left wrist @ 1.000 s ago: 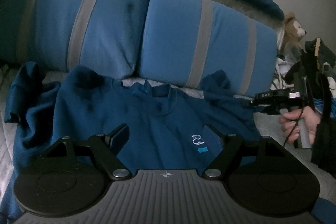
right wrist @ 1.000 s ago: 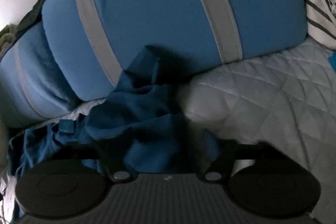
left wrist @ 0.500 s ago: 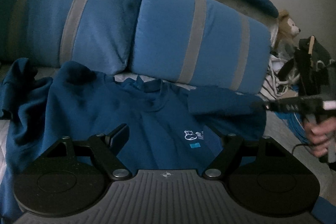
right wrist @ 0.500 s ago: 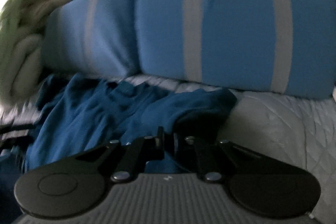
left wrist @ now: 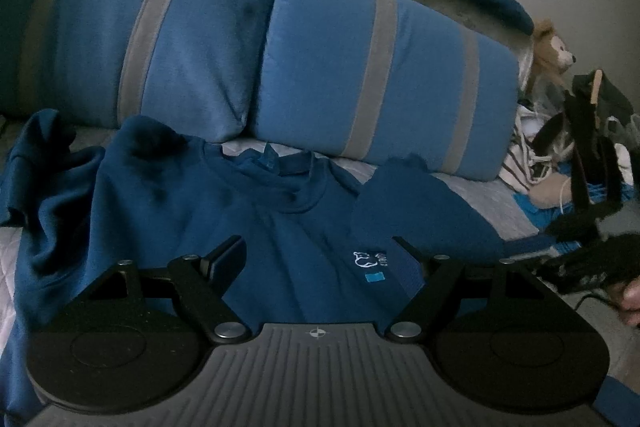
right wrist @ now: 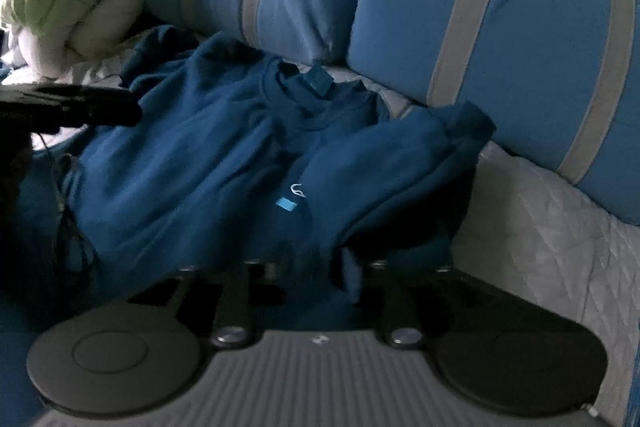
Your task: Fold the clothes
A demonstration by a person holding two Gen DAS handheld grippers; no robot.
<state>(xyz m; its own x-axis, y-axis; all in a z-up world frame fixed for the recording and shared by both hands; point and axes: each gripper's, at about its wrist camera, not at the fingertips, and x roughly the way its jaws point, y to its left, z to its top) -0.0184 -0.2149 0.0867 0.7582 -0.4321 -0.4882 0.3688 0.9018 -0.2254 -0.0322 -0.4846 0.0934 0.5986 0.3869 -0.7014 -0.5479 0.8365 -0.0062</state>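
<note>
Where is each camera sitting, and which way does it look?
Left wrist: on the left gripper, looking over the sweatshirt to the pillows; a hand shows at the right edge.
Right wrist: on the right gripper, looking across the same sweatshirt from its right; the left gripper shows.
Both share sweatshirt and pillows.

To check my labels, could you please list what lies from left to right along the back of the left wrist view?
Left striped pillow → right striped pillow → teddy bear → dark hanging straps.
</note>
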